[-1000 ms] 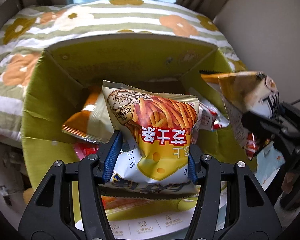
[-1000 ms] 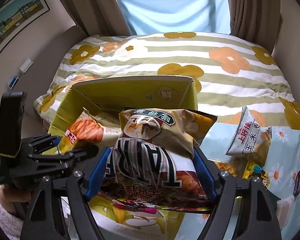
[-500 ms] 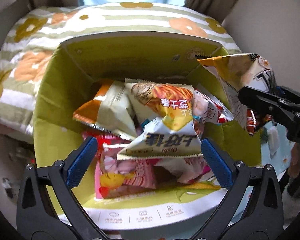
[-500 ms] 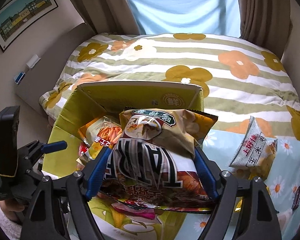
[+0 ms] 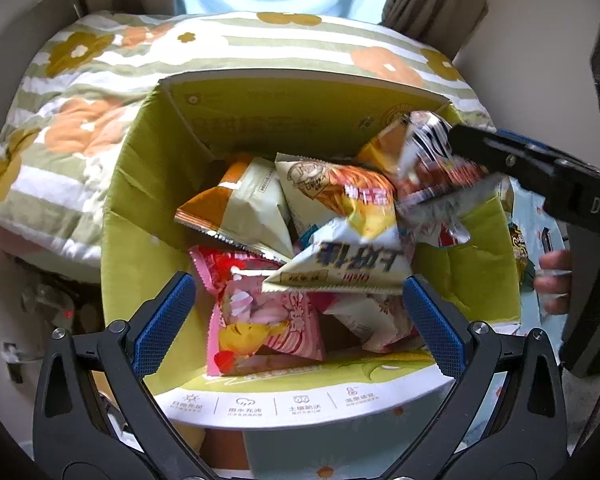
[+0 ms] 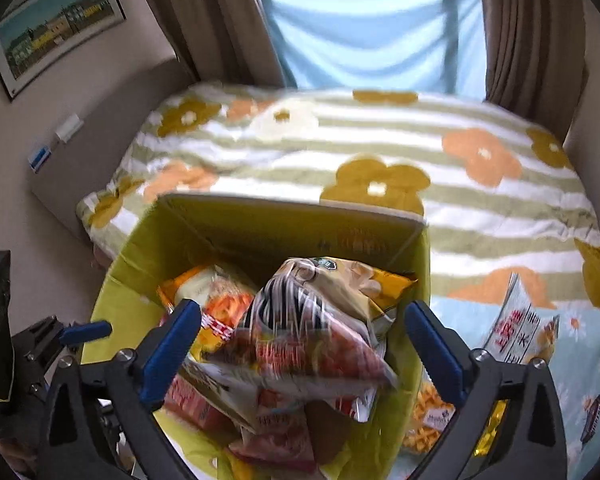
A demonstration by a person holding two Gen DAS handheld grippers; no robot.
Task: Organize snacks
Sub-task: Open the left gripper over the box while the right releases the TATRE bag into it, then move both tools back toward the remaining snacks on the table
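1. Home bedroom, not a lab or shop.
2. Bed (image 6: 440, 152) fills most of the room; its quilt has green and white stripes with orange and mustard flowers.
3. Brown curtains (image 6: 204, 20) hang either side of a window behind the bed's far edge, with a light blue sheer panel (image 6: 372, 32) between them.
4. Framed landscape picture (image 6: 56, 24) hangs on the beige wall, left of the bed.
5. Padded headboard-like panel (image 6: 100, 140) runs along the bed's left edge.
6. Green cardboard box (image 5: 148, 200) full of snack bags (image 5: 340, 220) sits at the bed's near edge.
7. More snack packets (image 6: 516, 328) lie on a daisy-print cloth (image 6: 588, 360), right of the box.
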